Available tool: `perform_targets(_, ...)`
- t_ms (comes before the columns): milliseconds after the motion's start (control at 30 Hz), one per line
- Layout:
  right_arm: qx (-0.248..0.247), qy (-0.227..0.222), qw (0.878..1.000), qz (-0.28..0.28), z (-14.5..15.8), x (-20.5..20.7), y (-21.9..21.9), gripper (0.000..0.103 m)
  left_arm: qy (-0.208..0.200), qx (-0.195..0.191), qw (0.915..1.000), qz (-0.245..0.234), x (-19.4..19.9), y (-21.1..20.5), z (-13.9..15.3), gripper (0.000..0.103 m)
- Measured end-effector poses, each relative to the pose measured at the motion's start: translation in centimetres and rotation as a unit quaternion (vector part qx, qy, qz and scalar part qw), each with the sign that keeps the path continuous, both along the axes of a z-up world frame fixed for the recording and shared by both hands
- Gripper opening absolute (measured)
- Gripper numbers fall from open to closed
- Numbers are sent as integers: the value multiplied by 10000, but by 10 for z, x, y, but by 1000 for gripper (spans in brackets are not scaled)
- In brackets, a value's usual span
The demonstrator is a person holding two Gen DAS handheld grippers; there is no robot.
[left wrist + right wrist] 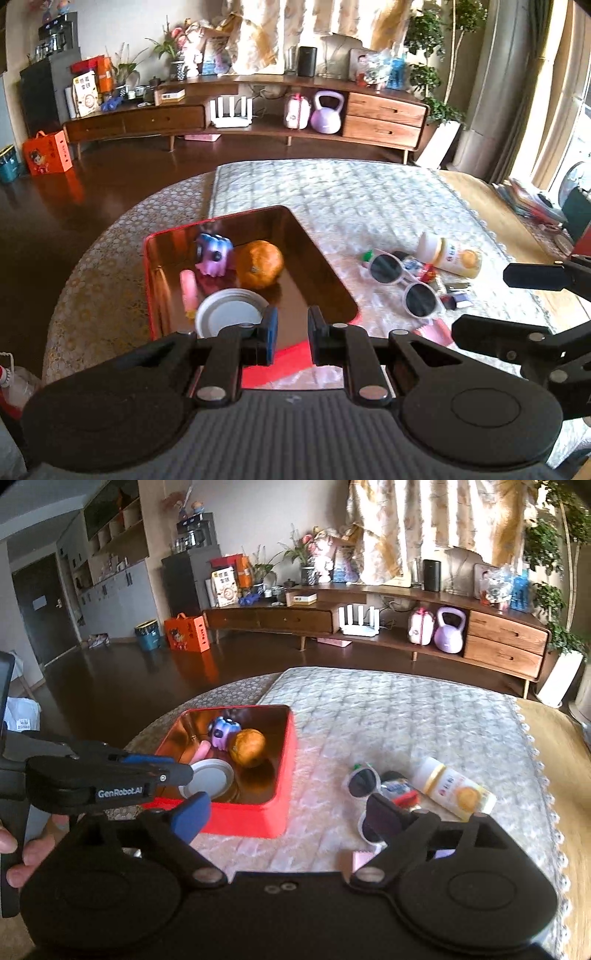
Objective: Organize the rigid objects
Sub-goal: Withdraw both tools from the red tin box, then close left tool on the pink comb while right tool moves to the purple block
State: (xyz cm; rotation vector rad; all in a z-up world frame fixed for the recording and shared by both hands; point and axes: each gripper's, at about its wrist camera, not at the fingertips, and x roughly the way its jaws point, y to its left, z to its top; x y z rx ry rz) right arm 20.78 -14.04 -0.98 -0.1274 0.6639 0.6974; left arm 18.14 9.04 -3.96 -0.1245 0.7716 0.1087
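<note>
A red tin box (157, 295) (284, 775) on the table holds an orange (258, 264) (247, 747), a purple toy (214, 254) (223, 731), a pink stick (189, 290) and a white round lid (229, 312) (208, 777). White sunglasses (402, 280) (364, 781), a white-and-yellow bottle (450, 254) (452, 788) and small packets (456, 295) lie on the cloth to the right. My left gripper (292, 332) hovers over the box's near edge, jaws narrowly apart, empty. My right gripper (288, 812) is open, empty, above the cloth between box and sunglasses.
A quilted white cloth (406, 716) covers the round table (96, 266). A pink item (360, 860) lies under my right gripper. A wooden sideboard (258, 110) stands across the dark floor. The right gripper's fingers (532, 277) show at the right of the left wrist view.
</note>
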Motion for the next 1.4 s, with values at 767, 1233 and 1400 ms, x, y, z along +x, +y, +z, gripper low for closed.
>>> perform_targets(767, 382, 160, 9924, -1159, -25, -11, -128, 103, -125, -198, 9975, -674, -15, -76, -8, 78)
perform_targets(1233, 392, 511, 9860, -1537, -56, 26, -144, 103, -18, -331, 9976, -605, 6, -106, -38, 86)
perform_targets(1400, 355, 613, 9854, -1546, -67, 44, -137, 103, 87, -269, 9980, -568, 19, -118, -56, 86)
